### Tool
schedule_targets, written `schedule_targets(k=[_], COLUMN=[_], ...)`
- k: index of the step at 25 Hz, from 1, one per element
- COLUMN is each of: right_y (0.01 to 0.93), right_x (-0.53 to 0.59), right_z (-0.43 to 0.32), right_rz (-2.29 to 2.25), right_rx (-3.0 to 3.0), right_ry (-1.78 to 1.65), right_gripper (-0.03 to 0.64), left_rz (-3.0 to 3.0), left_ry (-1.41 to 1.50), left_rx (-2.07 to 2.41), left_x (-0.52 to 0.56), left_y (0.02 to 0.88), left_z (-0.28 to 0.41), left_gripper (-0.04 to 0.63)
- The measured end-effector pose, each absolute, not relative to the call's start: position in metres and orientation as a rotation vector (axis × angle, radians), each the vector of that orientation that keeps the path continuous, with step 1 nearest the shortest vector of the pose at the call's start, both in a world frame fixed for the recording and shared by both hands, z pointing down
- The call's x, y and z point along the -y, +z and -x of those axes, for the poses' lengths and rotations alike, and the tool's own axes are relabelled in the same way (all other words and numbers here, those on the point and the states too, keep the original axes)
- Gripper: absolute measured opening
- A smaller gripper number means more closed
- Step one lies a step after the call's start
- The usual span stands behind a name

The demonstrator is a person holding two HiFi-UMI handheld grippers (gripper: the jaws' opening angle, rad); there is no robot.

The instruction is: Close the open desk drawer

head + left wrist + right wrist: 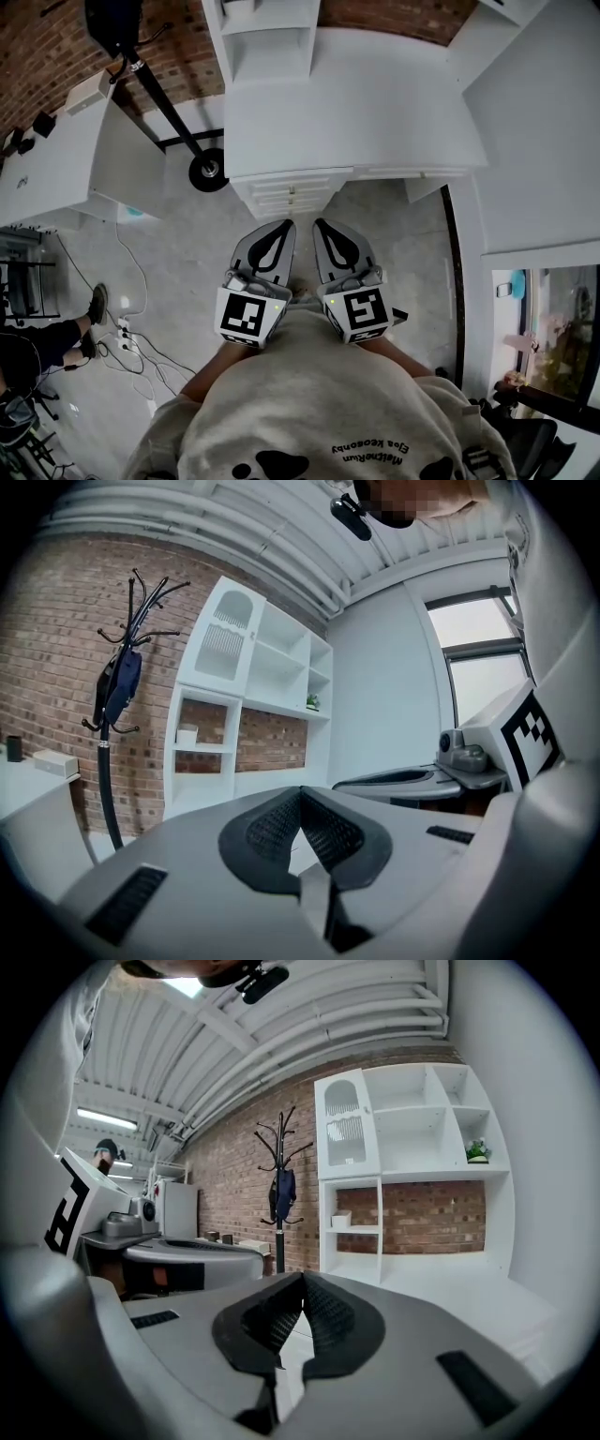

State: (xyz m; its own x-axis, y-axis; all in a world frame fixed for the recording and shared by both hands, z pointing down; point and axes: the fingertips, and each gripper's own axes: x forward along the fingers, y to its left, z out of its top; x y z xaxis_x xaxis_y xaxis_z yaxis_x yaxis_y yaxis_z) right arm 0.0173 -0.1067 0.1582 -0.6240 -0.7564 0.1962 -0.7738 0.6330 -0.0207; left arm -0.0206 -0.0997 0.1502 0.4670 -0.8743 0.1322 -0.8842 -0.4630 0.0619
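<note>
left gripper (284,228): fingers together | right gripper (322,226): fingers together, just beside it | desk drawers (291,194): beyond both, under white tabletop (356,112)

Grey concrete floor (187,244) under white desk (356,103), coat-stand base (208,171) and loose cables (127,336).

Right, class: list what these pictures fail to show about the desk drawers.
- Head view: drawers small, partly under the desk top; whether one stands open is unclear.
- Left and right gripper views: drawers out of frame; they face shelves and brick wall.
</note>
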Motion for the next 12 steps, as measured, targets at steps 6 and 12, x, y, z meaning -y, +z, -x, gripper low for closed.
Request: schedule_targets(k=[6, 12], right_y=[0.147, 0.145], right_x=[0.098, 0.086], right_z=[-0.014, -0.015], right_rz=[-1.264, -1.263], right_rx=[2.71, 2.724], right_ry=[0.107, 0.112], right_gripper=[0.031, 0.031], left_rz=[-2.603, -2.597], left_ry=[0.14, 0.135], left_rx=[1.535, 1.554], left_x=[0.081, 0.07], left_y=[0.15, 0.152], left_z=[0.014, 0.016], left_gripper=[0.018, 0.018])
